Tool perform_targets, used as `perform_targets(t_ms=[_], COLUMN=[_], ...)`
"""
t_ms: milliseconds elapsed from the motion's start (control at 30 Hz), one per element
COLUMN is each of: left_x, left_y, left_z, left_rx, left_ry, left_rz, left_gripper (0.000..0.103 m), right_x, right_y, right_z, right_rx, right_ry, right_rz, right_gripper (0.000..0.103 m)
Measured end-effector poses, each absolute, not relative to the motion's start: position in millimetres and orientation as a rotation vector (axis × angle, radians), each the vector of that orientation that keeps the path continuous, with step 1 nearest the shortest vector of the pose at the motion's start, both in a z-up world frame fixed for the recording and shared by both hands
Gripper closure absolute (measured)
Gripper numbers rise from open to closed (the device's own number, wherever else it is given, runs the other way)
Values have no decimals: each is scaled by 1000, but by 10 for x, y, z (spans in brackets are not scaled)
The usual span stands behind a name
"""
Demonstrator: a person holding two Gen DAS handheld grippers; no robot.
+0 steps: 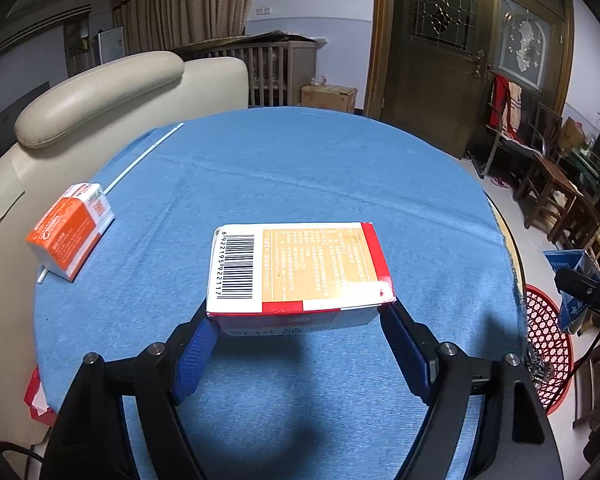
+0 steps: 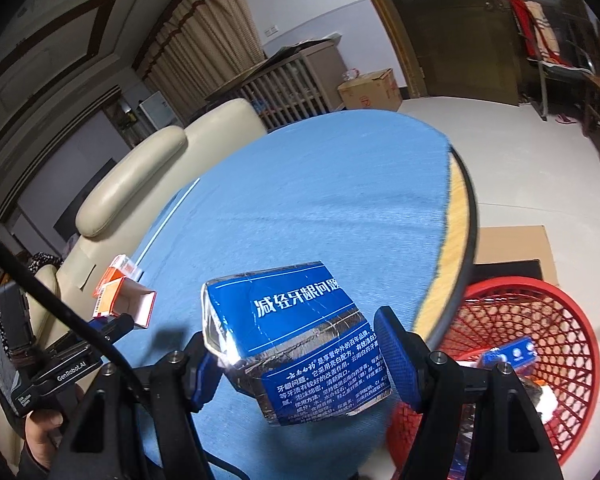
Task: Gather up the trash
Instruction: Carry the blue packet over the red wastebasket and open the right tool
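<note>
1. Left gripper [image 1: 300,320] was clamped on the red-and-white carton [image 1: 298,266], blue pads pinching its two short ends near the bottom edge; carton was held flat, barcode side up, lifted off the blue tablecloth [image 1: 300,168] w/ its shadow below.
2. Right gripper [image 2: 300,354] held the blue toothpaste box [image 2: 296,332]. Left pad was touching the box; right pad [image 2: 396,360] looked just off the side, so cannot tell if the grip was firm. Box was tilted, over the table edge, beside the red basket [image 2: 540,308].
3. Handling, my read: both look like empty cardboard, so light, thin-walled, prob. crushable. The blue one showed creases and a glossy foil face, so likely slippery; squeeze across the narrow faces near a folded corner, where the board is stiffest.
4. Red-and-white carton: one end was open per the right wrist view [image 2: 126,300], so that end would cave under pressure. Grip closer to the closed end if it slips.
5. Left on the table: orange-and-white box [image 1: 70,232], near the far left edge, lying on a thin white stick [image 1: 144,158]. Box prob. light too; stick is thin, hard to pinch flat, better taken at its end.
6. Basket already held other trash, incl. a blue pack [image 2: 510,354].
</note>
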State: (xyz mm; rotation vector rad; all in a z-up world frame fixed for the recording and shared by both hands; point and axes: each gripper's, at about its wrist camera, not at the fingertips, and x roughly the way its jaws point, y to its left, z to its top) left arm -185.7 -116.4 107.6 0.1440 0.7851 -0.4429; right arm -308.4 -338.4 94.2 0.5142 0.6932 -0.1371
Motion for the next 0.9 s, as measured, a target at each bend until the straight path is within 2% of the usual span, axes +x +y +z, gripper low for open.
perform_targets(t_ms=[600, 900], left_x=[-2037, -2204], left_y=[-1545, -1866], left_z=[1225, 1316], left_rx=[176, 212], left_ry=[747, 723], left_rz=[-548, -620], left_gripper=[22, 22], right_x=[-4074, -4305], right_y=[-4182, -4404], right_z=[856, 733], right_rx=[584, 602], right_ry=[653, 672], right_rz=[-413, -483], right_gripper=[31, 31])
